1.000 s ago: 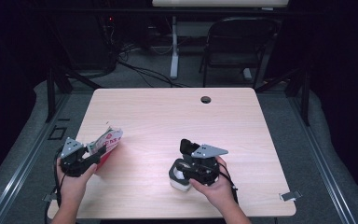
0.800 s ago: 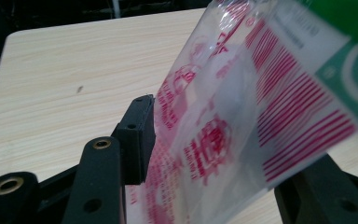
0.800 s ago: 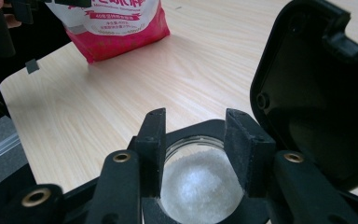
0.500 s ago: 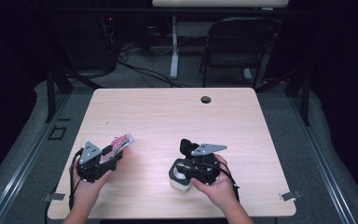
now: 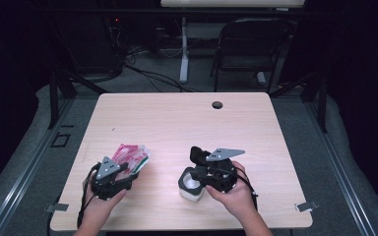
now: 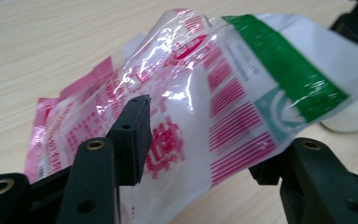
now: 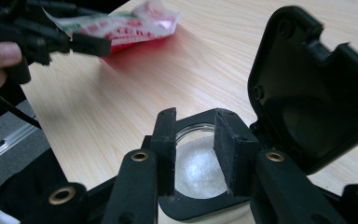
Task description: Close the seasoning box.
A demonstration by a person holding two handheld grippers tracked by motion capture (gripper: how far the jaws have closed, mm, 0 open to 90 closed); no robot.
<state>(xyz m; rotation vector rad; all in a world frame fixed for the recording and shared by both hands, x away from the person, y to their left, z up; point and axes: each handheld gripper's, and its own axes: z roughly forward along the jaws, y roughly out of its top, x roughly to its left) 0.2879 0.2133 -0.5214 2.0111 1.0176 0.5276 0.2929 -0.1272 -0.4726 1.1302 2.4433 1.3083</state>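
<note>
A red, white and green plastic bag (image 5: 130, 157) (image 6: 205, 93) sits between the jaws of my left gripper (image 5: 124, 169) (image 6: 200, 140), which is shut on it. Its pink end touches the table and its green end is off it. Those jaws have just been opening, with the bag still between them. My right gripper (image 5: 196, 175) (image 7: 196, 116) hovers over a white container (image 5: 189, 189) of white granules (image 7: 198, 165), whose black flip lid (image 7: 307, 93) stands up. Its jaws have just been closing and stand open over the mouth, with no pad pressing on anything. In the right gripper view, the bag (image 7: 130, 23) lies at the far left.
Both hands work near the front edge of the wooden table (image 5: 177, 123). A small round hole (image 5: 217, 104) sits near its far edge. Beyond the table stand a folding chair (image 5: 251, 49) and a desk leg, with cables on the floor.
My left gripper has carried the bag to the right, toward the container, and the bag has tipped from upright to lying lower. The right hand has stayed over the container.
</note>
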